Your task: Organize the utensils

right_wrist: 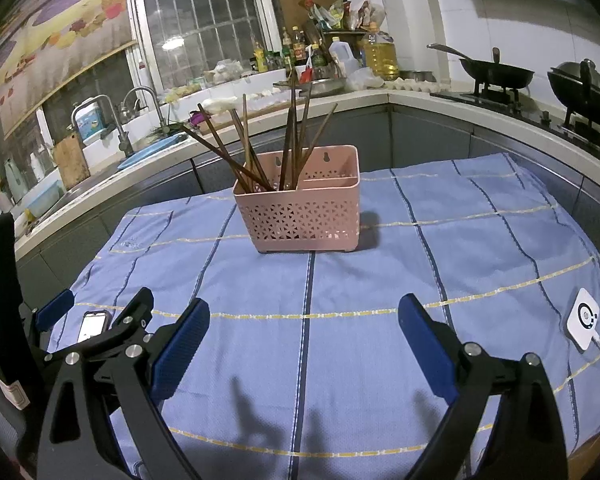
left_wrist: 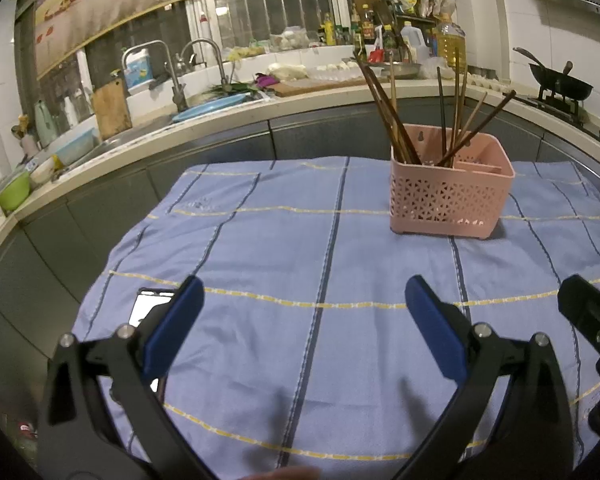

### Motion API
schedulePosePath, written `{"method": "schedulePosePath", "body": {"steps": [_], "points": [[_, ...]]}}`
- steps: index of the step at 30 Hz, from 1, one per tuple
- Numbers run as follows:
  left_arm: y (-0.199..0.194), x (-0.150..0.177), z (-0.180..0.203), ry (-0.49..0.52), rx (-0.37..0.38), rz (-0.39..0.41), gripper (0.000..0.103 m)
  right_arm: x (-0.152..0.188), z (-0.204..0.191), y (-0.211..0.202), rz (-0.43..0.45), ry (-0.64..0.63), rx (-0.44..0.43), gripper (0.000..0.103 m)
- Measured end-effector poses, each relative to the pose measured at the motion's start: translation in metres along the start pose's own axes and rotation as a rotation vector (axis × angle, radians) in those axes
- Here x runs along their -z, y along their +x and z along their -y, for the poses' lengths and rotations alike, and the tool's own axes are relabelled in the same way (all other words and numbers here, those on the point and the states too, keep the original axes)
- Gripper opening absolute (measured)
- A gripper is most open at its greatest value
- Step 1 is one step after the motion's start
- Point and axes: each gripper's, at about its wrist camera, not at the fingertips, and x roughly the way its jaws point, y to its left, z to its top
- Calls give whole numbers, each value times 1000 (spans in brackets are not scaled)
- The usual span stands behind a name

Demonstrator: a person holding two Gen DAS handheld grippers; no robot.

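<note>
Chopsticks (right_wrist: pixel 260 152) (brown, splayed) stand in one compartment of a pink perforated basket (right_wrist: pixel 304 216); left gripper (left_wrist: pixel 304 312) and right gripper (right_wrist: pixel 304 332) fingers spread, empty.

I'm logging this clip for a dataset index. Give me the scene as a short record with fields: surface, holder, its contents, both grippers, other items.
surface: table under a blue striped cloth
holder: pink perforated basket, upright on the cloth, divided into compartments
contents: chopsticks leaning in the larger compartment; smaller compartment looks empty
left gripper: open, holding nothing
right gripper: open, holding nothing
other items: phone lit, near the left gripper; white square device with a cable
loose utensils on cloth: none visible
</note>
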Motion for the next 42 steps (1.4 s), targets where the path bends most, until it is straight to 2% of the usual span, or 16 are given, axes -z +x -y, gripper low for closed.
{"method": "schedulePosePath", "body": {"steps": [42], "points": [[10, 13, -9, 16, 1, -46, 97, 6, 10, 16, -74, 53, -49, 94]]}}
